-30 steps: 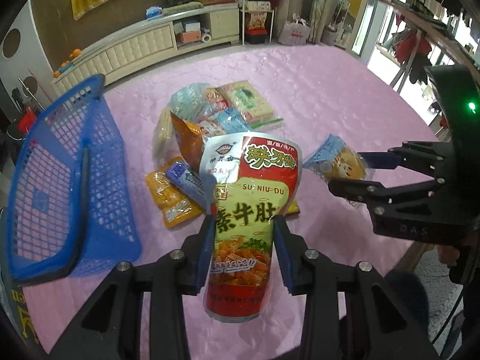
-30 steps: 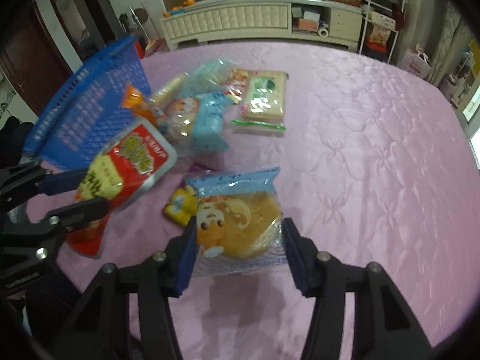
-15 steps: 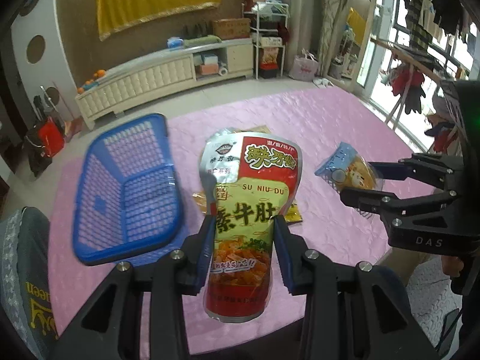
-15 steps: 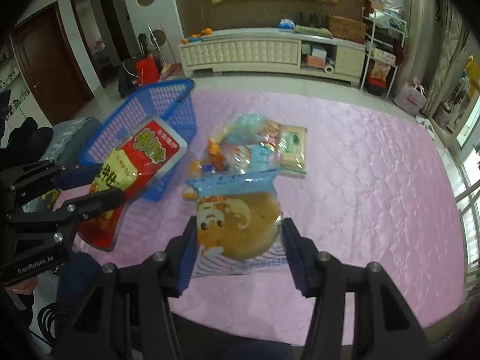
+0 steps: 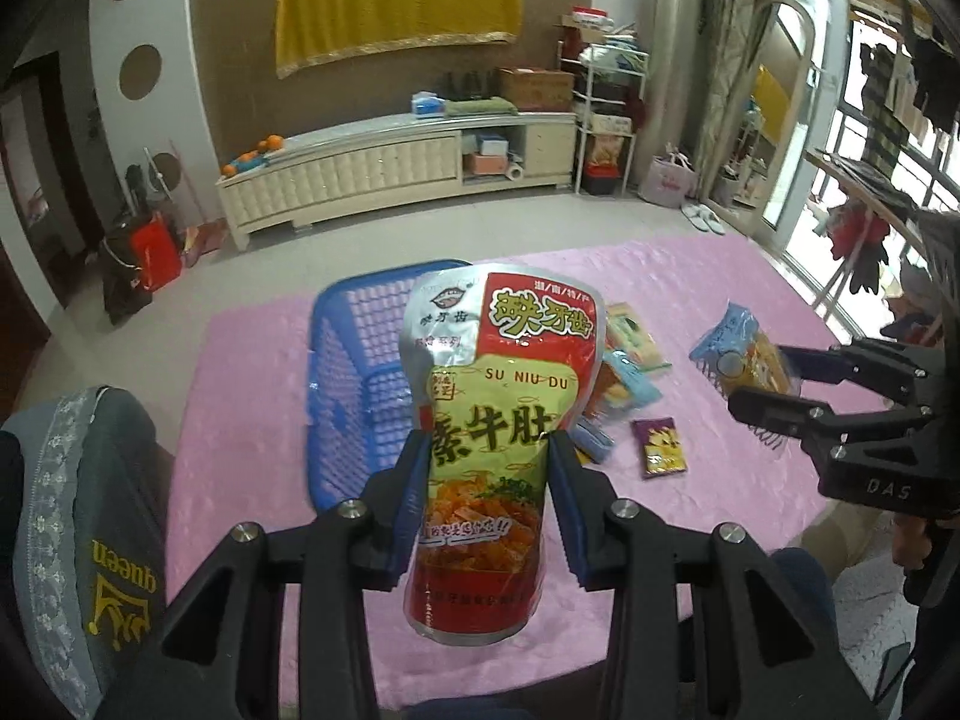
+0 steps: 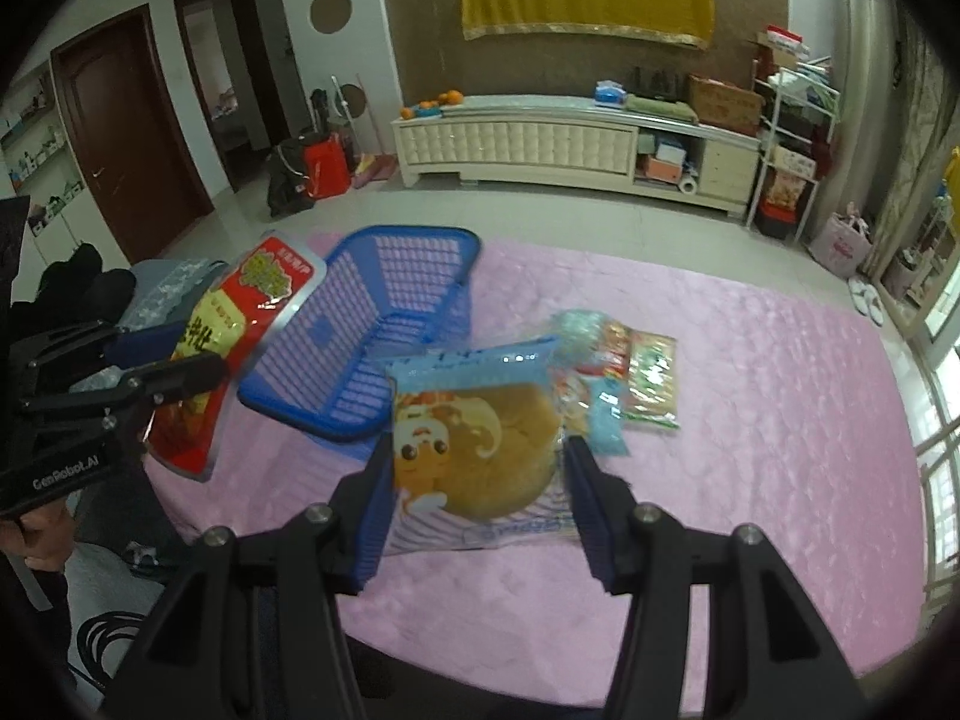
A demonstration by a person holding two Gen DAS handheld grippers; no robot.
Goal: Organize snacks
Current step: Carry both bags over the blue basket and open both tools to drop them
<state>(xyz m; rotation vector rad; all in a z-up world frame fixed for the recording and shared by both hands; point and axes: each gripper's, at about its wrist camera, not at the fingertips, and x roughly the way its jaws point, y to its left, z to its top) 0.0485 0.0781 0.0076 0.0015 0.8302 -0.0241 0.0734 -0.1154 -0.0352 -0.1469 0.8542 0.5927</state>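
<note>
Pink cloth [image 5: 690, 276] lay farther below than a second before: both grippers had risen. Left gripper [image 5: 483, 501] pinched the pouch [image 5: 501, 360] above the basket [image 6: 384, 330]; right gripper [image 6: 477, 507] pinched the bun [image 6: 480, 456]. Remaining snacks [image 6: 630, 372] lay mid-cloth; dropping came next, probably.

The left gripper [image 5: 487, 483] is raised well above the counter, its blue-padded jaws clamped on the waist of an upright red snack pouch [image 5: 501, 396]. To its right, at about the same height, the right gripper [image 6: 477, 498] has its jaws closed on the sides of a blue pastry packet [image 6: 480, 450], held facing the camera.
</note>
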